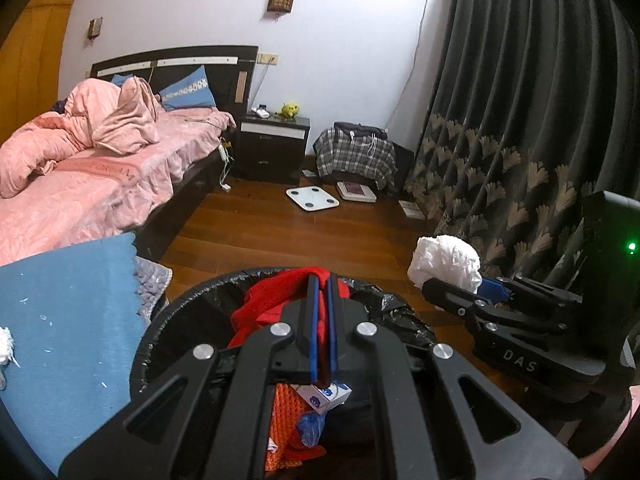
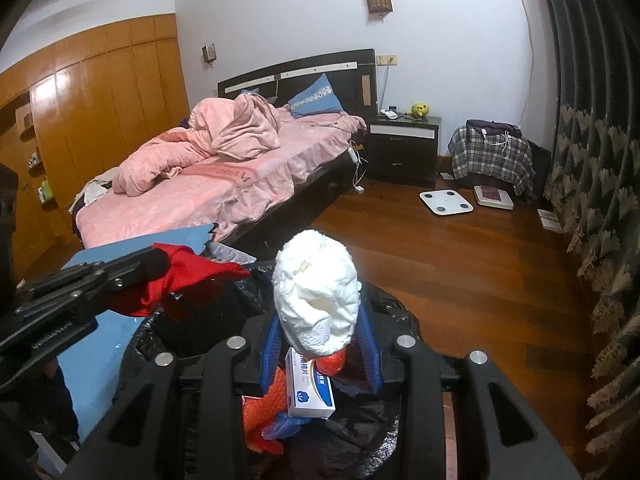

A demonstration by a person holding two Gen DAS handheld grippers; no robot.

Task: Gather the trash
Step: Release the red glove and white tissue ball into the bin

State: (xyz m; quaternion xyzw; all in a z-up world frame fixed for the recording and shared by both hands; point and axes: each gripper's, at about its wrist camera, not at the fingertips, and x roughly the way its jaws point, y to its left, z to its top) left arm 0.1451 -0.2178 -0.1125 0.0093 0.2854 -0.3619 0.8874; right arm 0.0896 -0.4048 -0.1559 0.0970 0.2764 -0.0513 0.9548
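Over the black-lined trash bin [image 2: 404, 312], right gripper [image 2: 320, 344] clamps a crumpled white wad [image 2: 316, 292]; left gripper [image 1: 323, 280] pinches red cloth [image 1: 268, 304] above the bin's far rim.

Crumpled white paper wad [image 2: 316, 292] between the right gripper's [image 2: 320, 344] blue pads; soft red cloth [image 1: 272, 304] at the left gripper's [image 1: 323, 316] tips; glossy black plastic bin liner [image 2: 384, 432] below both; polished wood floor [image 2: 460, 264] ahead.

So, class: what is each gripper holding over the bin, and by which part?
The left gripper pinches a red cloth by a fold near its edge. The right gripper clamps a crumpled white wad at its lower end.
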